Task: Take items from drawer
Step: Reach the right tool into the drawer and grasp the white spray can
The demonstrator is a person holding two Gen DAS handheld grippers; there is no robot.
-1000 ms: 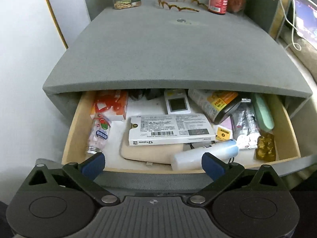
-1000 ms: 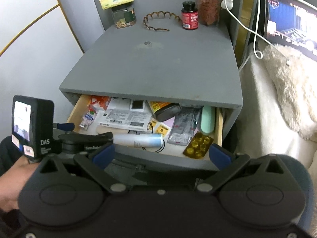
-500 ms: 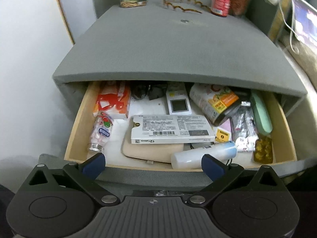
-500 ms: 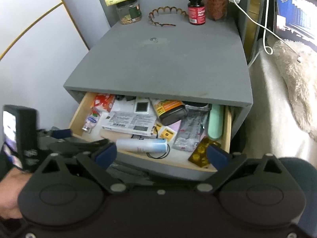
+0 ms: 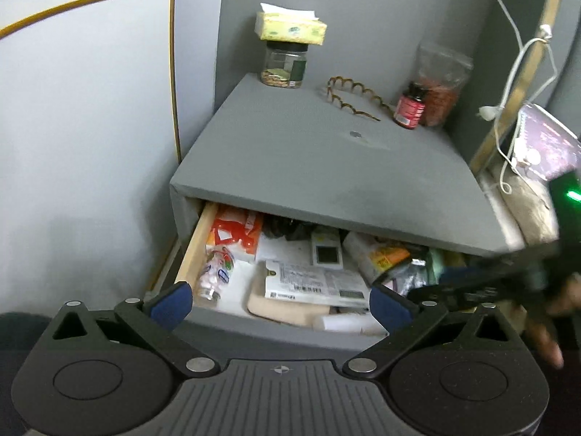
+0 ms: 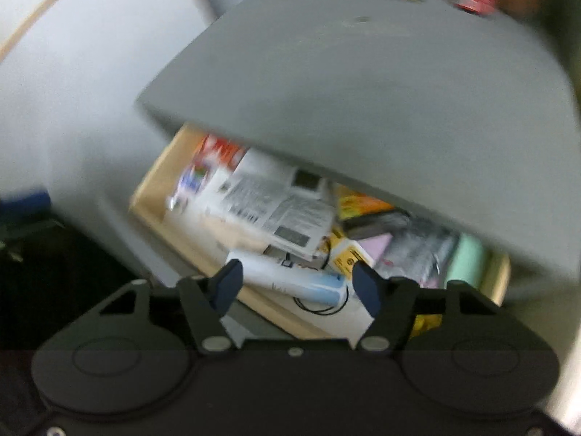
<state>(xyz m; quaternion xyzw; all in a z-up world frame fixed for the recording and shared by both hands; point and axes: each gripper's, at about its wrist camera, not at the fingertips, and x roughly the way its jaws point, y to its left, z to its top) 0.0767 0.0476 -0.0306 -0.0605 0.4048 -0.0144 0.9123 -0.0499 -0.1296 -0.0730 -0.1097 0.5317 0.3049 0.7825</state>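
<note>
Framing the light, stiff, slippery white cylindrical plastic bottle (image 6: pixel 290 281) at the open wooden drawer's (image 6: pixel 152 185) front edge, the right gripper (image 6: pixel 296 283) stands released; grasp mid-body.

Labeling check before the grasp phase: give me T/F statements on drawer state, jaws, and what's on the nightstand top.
1. The drawer is open. True.
2. The right gripper is shut on the white tube. False: its jaws stand apart, the tube lying between them in the view.
3. The left gripper holds nothing. True.
4. A tissue pack sits on the jar. True.
5. The red-labelled bottle lies in the drawer. False: it stands on the nightstand top.
</note>
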